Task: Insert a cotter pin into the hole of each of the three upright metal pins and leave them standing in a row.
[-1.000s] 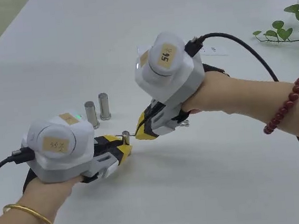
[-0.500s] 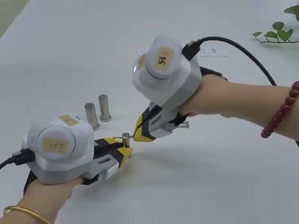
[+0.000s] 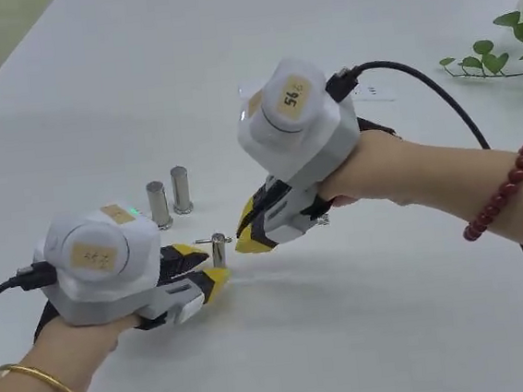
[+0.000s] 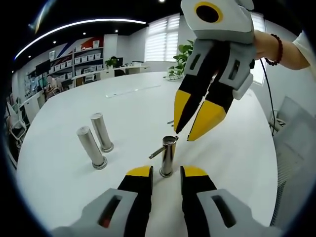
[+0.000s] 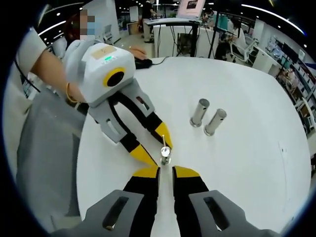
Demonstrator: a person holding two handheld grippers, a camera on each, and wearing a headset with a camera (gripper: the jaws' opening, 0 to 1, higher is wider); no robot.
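cotter pin sits in the near pin, both grippers loose

the near pin (image 3: pixel 219 251) stands upright on the table (image 3: pixel 393 313). a cotter pin (image 3: pixel 205 242) runs through the hole near its top and sticks out sideways.

in the left gripper view the near pin (image 4: pixel 168 157) stands between the tips of the left gripper (image 4: pixel 167 174). its jaws are spread wider than the pin and do not press it. the cotter pin (image 4: pixel 158 152) juts out to the left of the pin's head. the right gripper (image 4: pixel 183 134) reaches in from above with its tips just beside the pin's top. they are parted by a narrow gap and grasp nothing.

in the right gripper view the right gripper (image 5: pixel 166 173) shows that narrow, empty gap, with the near pin (image 5: pixel 165 155) just beyond its tips. the left gripper (image 5: pixel 158 148) straddles the pin from the left.

in the head view the left gripper (image 3: pixel 211 264) lies low at the pin's base. the right gripper (image 3: pixel 246 242) tilts down just to its right.

a second pin (image 3: pixel 158 204) and a third pin (image 3: pixel 181 189) stand upright side by side, near the first but apart from it.
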